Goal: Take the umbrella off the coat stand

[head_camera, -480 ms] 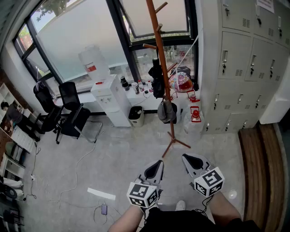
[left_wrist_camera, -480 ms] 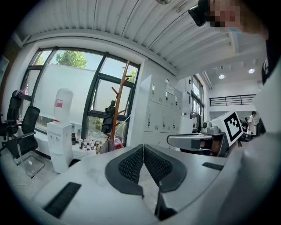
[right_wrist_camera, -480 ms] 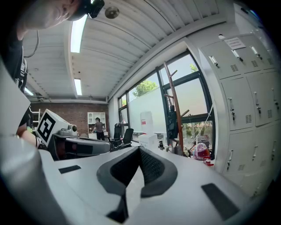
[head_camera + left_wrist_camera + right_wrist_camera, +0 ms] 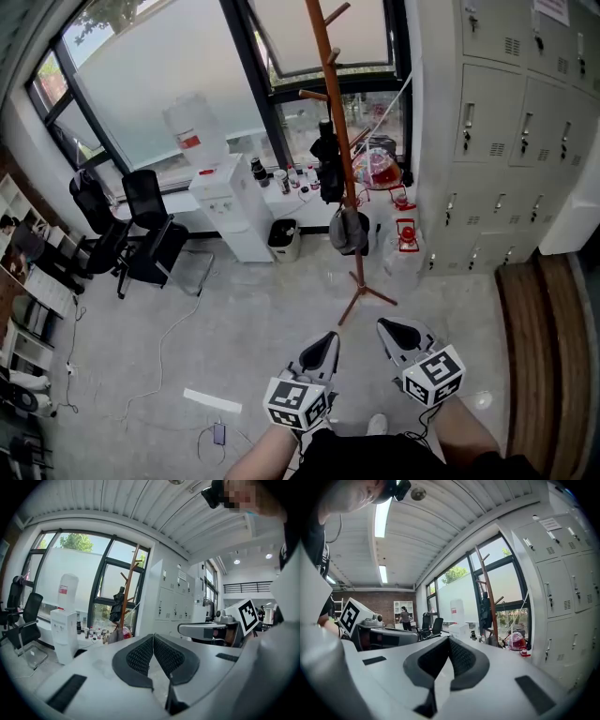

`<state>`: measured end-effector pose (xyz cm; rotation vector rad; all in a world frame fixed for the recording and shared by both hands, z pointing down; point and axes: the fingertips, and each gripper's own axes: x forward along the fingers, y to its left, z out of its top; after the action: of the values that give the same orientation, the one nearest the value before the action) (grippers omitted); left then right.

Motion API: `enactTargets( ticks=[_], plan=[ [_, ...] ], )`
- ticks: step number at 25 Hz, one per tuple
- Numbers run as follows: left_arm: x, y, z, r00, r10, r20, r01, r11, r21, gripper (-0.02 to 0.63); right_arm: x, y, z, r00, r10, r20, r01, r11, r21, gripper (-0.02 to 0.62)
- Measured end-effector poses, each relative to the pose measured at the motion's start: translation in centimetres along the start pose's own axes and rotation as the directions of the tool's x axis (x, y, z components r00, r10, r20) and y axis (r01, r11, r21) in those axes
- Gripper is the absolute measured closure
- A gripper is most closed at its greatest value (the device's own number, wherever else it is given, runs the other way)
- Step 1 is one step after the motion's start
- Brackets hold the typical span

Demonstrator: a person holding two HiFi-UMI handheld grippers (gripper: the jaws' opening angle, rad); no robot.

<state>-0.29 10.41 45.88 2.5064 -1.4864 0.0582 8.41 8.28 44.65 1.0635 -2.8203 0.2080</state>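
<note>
head view: both forearms enter from the bottom edge, side by side, each hand carrying a gripper. left gripper [image 4: 327, 340] and right gripper [image 4: 392, 330] are held close together, near level with a slight downward tilt, tips aimed across the floor toward the foot of the coat stand [image 4: 357, 262]. marker cubes sit at the rear of each gripper, facing up at the camera.

left gripper view: jaws clenched, pads meeting at the tip, nothing between them [image 4: 152, 637]. the other gripper lies just beside it to the right, parallel.

right gripper view: jaws likewise pressed together and empty [image 4: 449, 639].

umbrella [image 4: 328, 167]: dark, folded, hanging high on the stand's pole; it sits well ahead of both sets of jaws and above their line, no contact. from the left jaws it lies ahead and a little left [image 4: 117, 610]; from the right jaws, ahead and a little right [image 4: 486, 612].

grey bag [image 4: 349, 232] hangs lower on the same pole, under the umbrella. lockers [image 4: 506, 122] stand to the right of the jaws, water dispenser [image 4: 225, 202] ahead to the left.
</note>
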Motion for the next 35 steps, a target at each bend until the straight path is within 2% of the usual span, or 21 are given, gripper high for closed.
enactTargets(
  ticks=[13,35],
  plan=[
    [-0.4,4.3,0.8,1.0,-0.027,0.004,0.027,1.0,-0.003,0.588,4.1,1.1,0.9,1.0,-0.03,-0.002,0.03,1.0,-0.01,0.541],
    [-3.6,17.1,2.8,0.99,-0.141,0.016,0.141,0.99,0.018,0.588,16.3,7.7,1.9,0.992,-0.123,-0.008,0.123,0.992,-0.013,0.541]
  ],
)
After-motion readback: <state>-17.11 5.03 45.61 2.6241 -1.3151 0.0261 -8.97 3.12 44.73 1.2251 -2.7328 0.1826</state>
